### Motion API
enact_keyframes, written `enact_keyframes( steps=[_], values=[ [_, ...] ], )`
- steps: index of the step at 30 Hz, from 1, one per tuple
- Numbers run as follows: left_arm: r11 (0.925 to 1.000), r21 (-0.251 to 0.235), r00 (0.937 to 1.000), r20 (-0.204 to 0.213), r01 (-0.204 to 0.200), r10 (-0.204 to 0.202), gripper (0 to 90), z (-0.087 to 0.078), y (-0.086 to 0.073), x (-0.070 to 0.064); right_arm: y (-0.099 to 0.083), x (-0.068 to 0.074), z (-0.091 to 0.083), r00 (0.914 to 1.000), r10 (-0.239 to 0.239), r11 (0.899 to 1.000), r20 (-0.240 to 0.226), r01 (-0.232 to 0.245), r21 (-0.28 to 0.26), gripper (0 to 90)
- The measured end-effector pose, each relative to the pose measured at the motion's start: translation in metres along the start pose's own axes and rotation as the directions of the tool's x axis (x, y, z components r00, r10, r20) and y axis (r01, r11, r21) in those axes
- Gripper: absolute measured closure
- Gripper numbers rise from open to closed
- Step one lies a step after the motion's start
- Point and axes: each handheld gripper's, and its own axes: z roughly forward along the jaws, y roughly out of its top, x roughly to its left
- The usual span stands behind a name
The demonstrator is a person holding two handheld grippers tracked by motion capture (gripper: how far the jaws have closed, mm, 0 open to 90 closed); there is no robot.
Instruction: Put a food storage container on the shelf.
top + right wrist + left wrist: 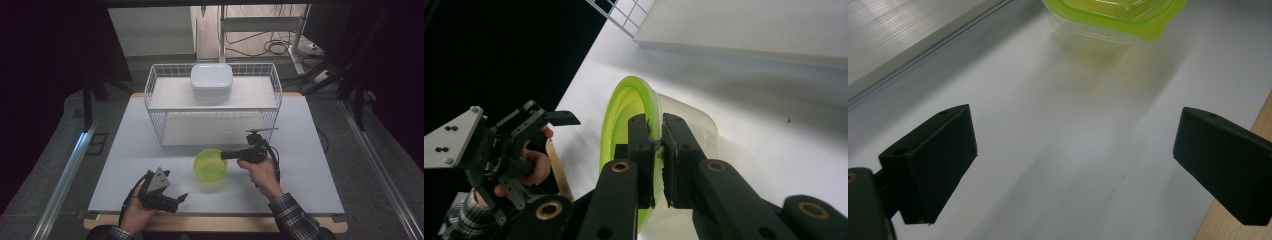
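Legible text, labels, brands, numbers, signs: none. Surfaces checked: green-lidded container (210, 165), blank lid and clear wall; white box (211, 81) on the wire rack (155, 90) behind that container, unmarked; grey plate (451, 138) on the left gripper (175, 200), screw heads only; table (310, 150), plain white.

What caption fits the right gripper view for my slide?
Right gripper fingers pinching the rim of the green-lidded container on the white table.
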Motion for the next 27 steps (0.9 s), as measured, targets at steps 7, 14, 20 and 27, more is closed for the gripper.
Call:
enact_keyframes(
  steps=[7, 14, 20, 27],
  values=[
    [1.0, 0.001, 1.0, 0.0, -0.001, 0.001, 3.5, 0.0004, 0.0001, -0.0004, 0.0001, 0.0001, 0.0005, 0.9982, -0.046, 0.999, 0.04, 0.046, 0.006, 81.4],
    [1.0, 0.001, 1.0, 0.001, 0.0, 0.0, 3.5, 0.0003, 0.0, -0.0001, -0.0005, -0.0065, 0.0032, 0.9704, -0.114, 0.993, 0.213, 0.108, 0.038, 75.1],
    [1.0, 0.002, 1.0, 0.002, -0.002, 0.002, 3.5, 0.0004, 0.0, -0.0004, 0.0005, -0.0047, -0.0027, 0.9616, -0.118, 0.993, 0.248, 0.118, 0.014, 63.7],
    [1.0, 0.004, 1.0, 0.002, -0.004, 0.004, 3.5, 0.0005, 0.0001, -0.0007, -0.0039, -0.0065, 0.005, 0.9728, -0.023, 1.0, 0.23, 0.027, -0.016, 59.9]
  ],
)
